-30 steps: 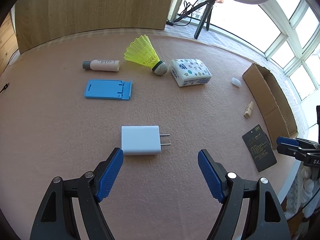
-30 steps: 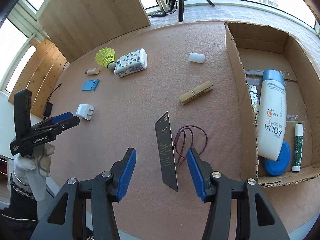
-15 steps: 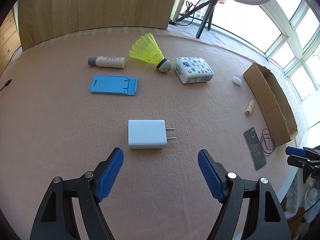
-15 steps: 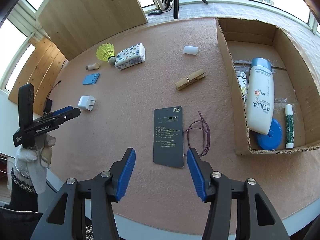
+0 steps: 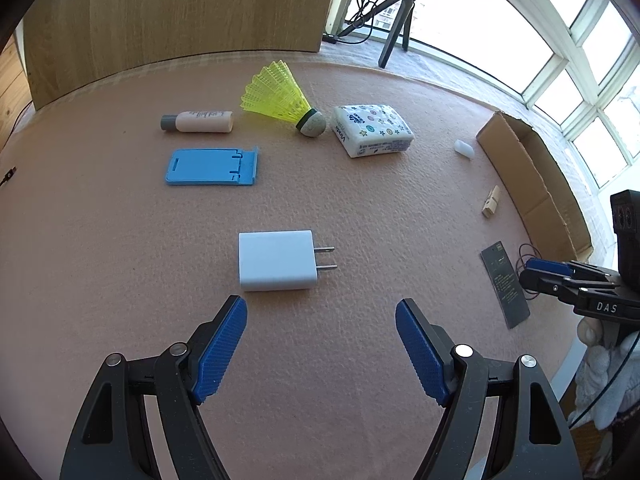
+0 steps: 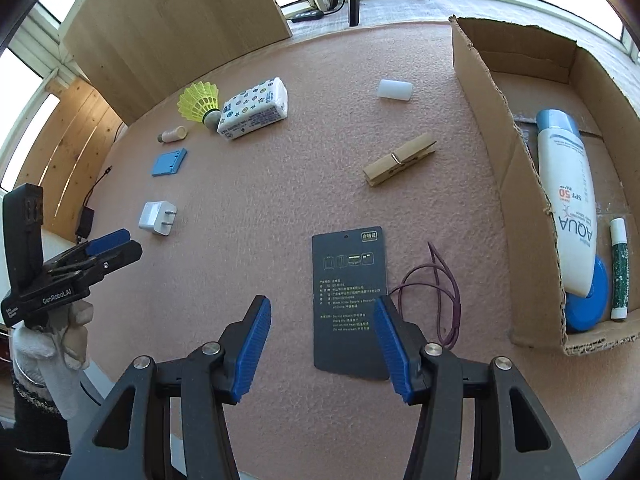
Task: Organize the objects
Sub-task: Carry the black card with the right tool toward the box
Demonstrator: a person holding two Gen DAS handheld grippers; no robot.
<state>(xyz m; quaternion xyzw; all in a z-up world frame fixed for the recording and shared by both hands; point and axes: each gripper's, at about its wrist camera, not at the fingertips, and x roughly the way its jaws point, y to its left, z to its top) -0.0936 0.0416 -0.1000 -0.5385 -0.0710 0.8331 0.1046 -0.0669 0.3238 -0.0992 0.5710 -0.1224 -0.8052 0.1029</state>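
Note:
My left gripper (image 5: 321, 322) is open and empty, just short of a white plug charger (image 5: 277, 261) that lies on the pink mat. My right gripper (image 6: 322, 322) is open and empty, with a dark card tag (image 6: 351, 298) and its purple cord (image 6: 438, 292) lying flat on the mat between and just ahead of its fingers. A cardboard box (image 6: 496, 128) at the right holds a white sunscreen bottle (image 6: 568, 204), a blue disc (image 6: 592, 304) and a green stick (image 6: 619, 268).
On the mat lie a wooden clothespin (image 6: 399, 159), a white cap (image 6: 394, 90), a tissue pack (image 5: 372, 130), a yellow shuttlecock (image 5: 282, 100), a small cream bottle (image 5: 198, 122) and a blue phone stand (image 5: 212, 167). A wooden board (image 5: 180, 12) stands behind.
The card tag went from standing on edge between my right fingers to lying flat on the mat. My right gripper drew back, then closer. My left gripper shifted slightly near the charger.

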